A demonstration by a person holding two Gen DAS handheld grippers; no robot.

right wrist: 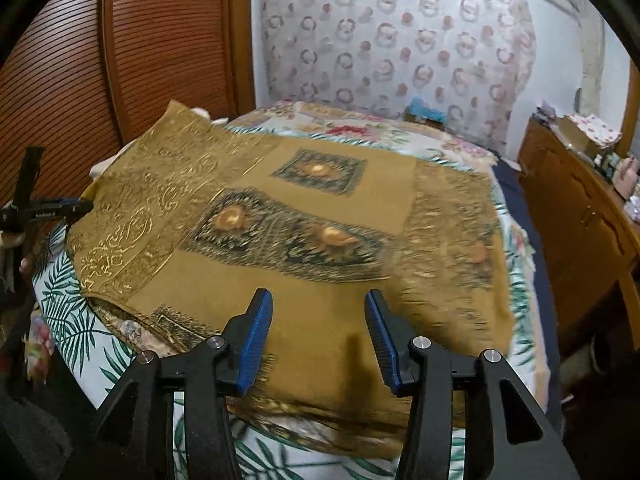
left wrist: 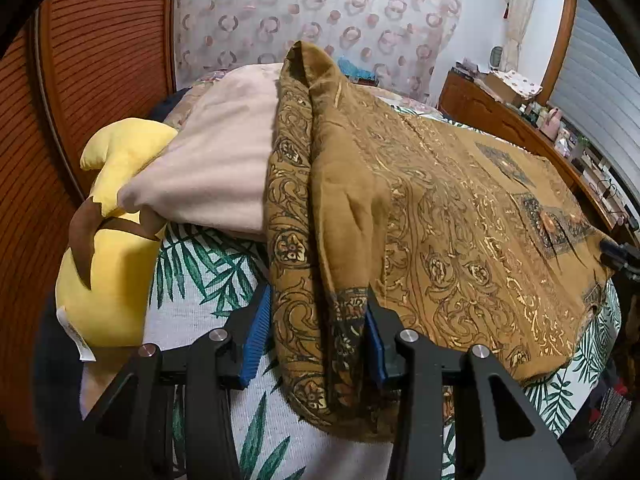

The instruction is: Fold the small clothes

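Observation:
A mustard-brown garment (left wrist: pixel 460 208) with gold scrollwork lies spread on the bed; it also shows in the right wrist view (right wrist: pixel 304 216). In the left wrist view my left gripper (left wrist: pixel 316 336) has its blue pads (left wrist: pixel 256 336) apart, with a raised, bunched fold of the garment's left edge between them. That fold stands up to a peak. My right gripper (right wrist: pixel 318 336) is open just above the garment's near edge and holds nothing. The left gripper also shows small at the garment's left corner in the right wrist view (right wrist: pixel 60 210).
A yellow plush toy (left wrist: pixel 108 248) and a pinkish pillow (left wrist: pixel 216 164) lie left of the garment on the leaf-print bedsheet (left wrist: pixel 208 280). A wooden slatted wardrobe (right wrist: pixel 140 40) stands to the left, a cluttered wooden dresser (right wrist: pixel 580 200) to the right.

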